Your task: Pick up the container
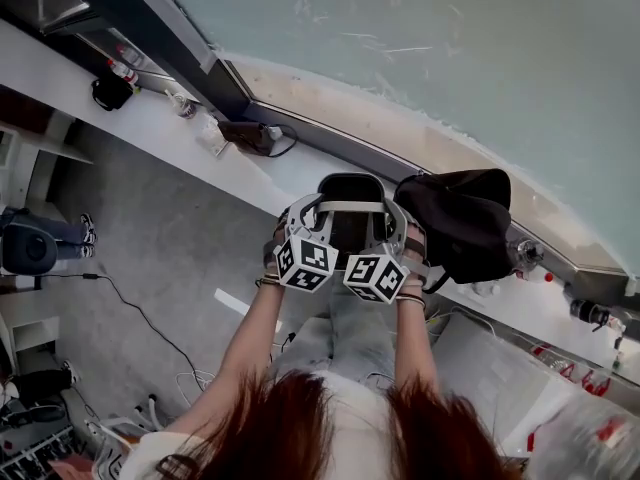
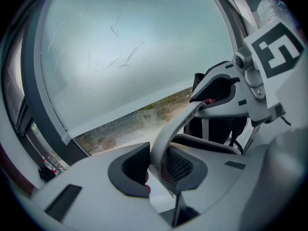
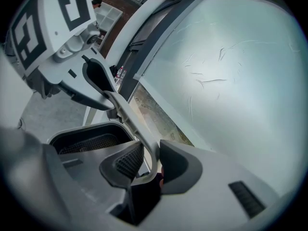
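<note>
Container (image 1: 350,230), apparently clear of the window ledge (image 1: 292,181), hangs between left gripper (image 2: 155,166) and right gripper (image 3: 151,163); each is clamped on one end of its crosswise handle (image 1: 350,207).

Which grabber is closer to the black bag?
Right. The right gripper holds the container on the side next to the black bag. The left gripper holds its other side, so the container sits between it and the bag.

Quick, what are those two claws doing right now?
Left gripper: shut on the container's handle.
Right gripper: shut on the same handle.
</note>
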### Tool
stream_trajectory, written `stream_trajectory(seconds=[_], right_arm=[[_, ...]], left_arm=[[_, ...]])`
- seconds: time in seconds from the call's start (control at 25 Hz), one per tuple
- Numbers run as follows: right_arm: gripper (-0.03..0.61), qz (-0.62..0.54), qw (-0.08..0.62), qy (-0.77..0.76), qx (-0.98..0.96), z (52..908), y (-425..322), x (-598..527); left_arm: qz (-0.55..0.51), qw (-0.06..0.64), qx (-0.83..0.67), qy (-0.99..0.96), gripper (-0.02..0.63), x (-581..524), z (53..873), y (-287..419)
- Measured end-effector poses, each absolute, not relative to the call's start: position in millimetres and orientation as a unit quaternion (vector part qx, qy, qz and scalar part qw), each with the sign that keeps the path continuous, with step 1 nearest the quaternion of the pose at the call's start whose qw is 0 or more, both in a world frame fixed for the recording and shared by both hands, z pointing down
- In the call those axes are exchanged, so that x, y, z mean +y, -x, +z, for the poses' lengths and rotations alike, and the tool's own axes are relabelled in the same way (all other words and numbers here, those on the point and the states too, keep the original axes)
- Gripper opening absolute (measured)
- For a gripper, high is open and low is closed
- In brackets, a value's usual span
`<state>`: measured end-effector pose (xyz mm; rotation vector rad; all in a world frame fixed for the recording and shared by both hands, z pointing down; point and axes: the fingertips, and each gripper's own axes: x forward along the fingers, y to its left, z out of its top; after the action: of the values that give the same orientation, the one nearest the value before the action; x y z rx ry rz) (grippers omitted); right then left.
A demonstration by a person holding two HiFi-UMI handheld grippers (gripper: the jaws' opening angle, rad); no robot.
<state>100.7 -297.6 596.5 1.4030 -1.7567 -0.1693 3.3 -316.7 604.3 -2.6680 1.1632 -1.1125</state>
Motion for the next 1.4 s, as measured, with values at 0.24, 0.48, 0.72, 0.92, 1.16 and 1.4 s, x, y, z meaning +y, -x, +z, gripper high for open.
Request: stream_trajectory(seconds=[0.24,0.48,0.72,0.92,1.16,1.4], right_arm=[[0.114,-0.072,0.418,-0.575,-0.7,573.8,-99.1,-281.9],[0.112,-0.07,0.406,-0.59,-0.694,552.9,-95.5,-262.8],[0.112,-0.074,0.39,-0.608,-0.688,527.7,-92.8,-242.2],[0.112,-0.089,0.379,-0.621,-0.68,505.4,-89.8,-224.2],[0.112,-0.107,0.363,-0.638,-0.671,475.5,-86.0,-198.4],[0.11,-0.117,0.352,-0.651,-0.662,455.4,-79.8,-175.0]], left_arm=[[-0.345,0.022,0.381,0.858,0.089,-304.2,581.5,-1.6],[-0.339,0.039,0.386,0.857,0.087,-288.5,558.1,1.9],[-0.326,0.059,0.389,0.86,0.088,-270.7,530.6,4.4],[-0.313,0.068,0.397,0.861,0.089,-254.2,509.0,7.6],[-0.291,0.087,0.398,0.866,0.089,-230.4,478.3,11.4],[-0.276,0.101,0.399,0.868,0.089,-209.1,456.8,17.2]])
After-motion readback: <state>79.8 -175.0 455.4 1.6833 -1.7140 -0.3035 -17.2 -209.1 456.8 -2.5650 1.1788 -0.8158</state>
